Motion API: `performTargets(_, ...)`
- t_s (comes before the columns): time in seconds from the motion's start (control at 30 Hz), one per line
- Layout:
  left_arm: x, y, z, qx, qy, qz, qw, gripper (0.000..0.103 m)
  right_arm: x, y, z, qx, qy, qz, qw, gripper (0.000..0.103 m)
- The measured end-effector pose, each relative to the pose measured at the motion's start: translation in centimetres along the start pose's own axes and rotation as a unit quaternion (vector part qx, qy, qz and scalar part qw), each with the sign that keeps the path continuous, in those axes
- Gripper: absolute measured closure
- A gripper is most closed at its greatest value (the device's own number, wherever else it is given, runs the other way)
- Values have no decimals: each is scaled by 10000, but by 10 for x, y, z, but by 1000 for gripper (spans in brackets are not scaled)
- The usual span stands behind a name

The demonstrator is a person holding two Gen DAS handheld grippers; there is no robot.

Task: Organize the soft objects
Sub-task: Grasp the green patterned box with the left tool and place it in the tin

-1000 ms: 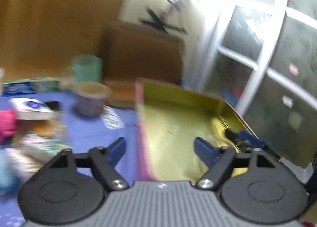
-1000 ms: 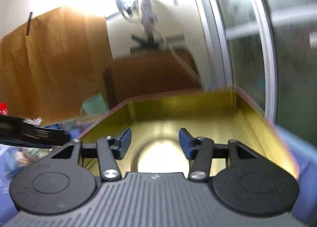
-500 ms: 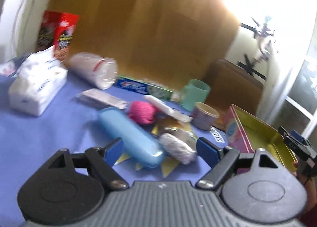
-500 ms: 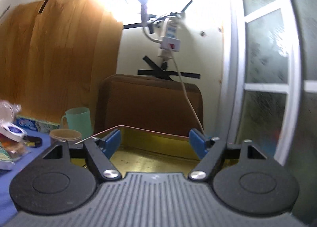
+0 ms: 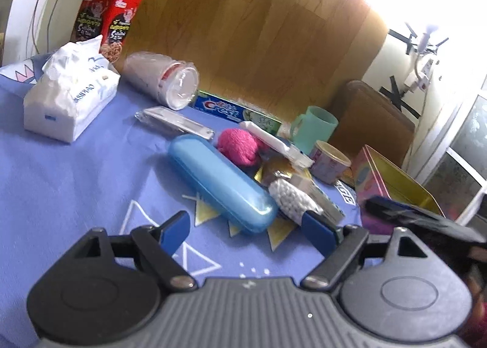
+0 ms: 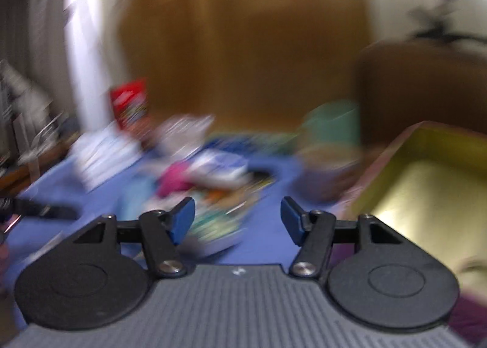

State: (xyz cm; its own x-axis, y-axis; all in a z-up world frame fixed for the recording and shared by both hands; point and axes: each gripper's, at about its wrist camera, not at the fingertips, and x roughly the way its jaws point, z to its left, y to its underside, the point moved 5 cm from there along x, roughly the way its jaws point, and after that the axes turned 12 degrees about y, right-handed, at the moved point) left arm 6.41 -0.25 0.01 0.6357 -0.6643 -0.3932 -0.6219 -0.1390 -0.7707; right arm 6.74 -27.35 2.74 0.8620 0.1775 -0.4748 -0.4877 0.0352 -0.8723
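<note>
A pink woolly ball [image 5: 239, 147] and a white knitted bundle [image 5: 292, 199] lie in a pile on the blue cloth [image 5: 76, 183], next to a blue plastic case [image 5: 219, 183]. A white tissue pack [image 5: 68, 95] sits at the left. A yellow-lined tin tray [image 5: 404, 183] stands at the right; it also shows in the right wrist view [image 6: 426, 183]. My left gripper [image 5: 246, 229] is open and empty, low over the cloth just before the case. My right gripper [image 6: 237, 220] is open and empty, left of the tray; its view is blurred. The pink ball [image 6: 175, 179] shows there faintly.
A red snack box [image 5: 106, 19], a toppled clear cup [image 5: 164, 83], a Crest toothpaste box [image 5: 231, 110], a green mug [image 5: 315, 130] and a small paper cup [image 5: 330, 162] stand along the back. A wooden panel rises behind. The right gripper's black body [image 5: 420, 220] shows at right.
Both grippers have swung left, away from the tray, to face the pile on the cloth. The left one has come down closer to the blue case. Both stay open.
</note>
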Motion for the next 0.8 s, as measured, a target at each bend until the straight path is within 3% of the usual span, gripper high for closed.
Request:
performTargets(0.17, -3, 7, -8, 44, 158, 95, 9998, 20, 38, 7, 26, -520, -89, 390, 9978, 38)
performTargets(0.2, -3, 8, -9, 44, 199, 112, 9997, 20, 40, 13, 33, -540, -73, 442, 9975, 48)
performTargets(0.23, -2, 8, -11, 52, 228, 129, 9996, 20, 43, 14, 35, -554, -71, 502, 9972, 69)
performTargets(0.33, 2, 10, -16, 114, 310, 198, 9993, 20, 36, 21, 37, -488, 60, 497, 9976, 76)
performTargets(0.47, 9, 15, -27, 192, 569, 360, 9975, 20, -1, 42, 47, -574, 360, 263, 9974, 77)
performTargets(0.6, 20, 26, -46, 332, 993, 677, 9922, 20, -38, 68, 42, -1241, 641, 200, 9900, 75)
performTargets(0.67, 29, 33, -56, 404, 1180, 864, 9884, 20, -54, 82, 38, -1393, 679, 316, 9874, 71)
performTargets(0.73, 41, 39, -67, 465, 1315, 1056, 9846, 20, -66, 92, 33, -1169, 601, 468, 9902, 56)
performTargets(0.8, 55, 45, -78, 525, 1373, 1219, 9816, 20, -72, 96, 29, -884, 533, 532, 9932, 55)
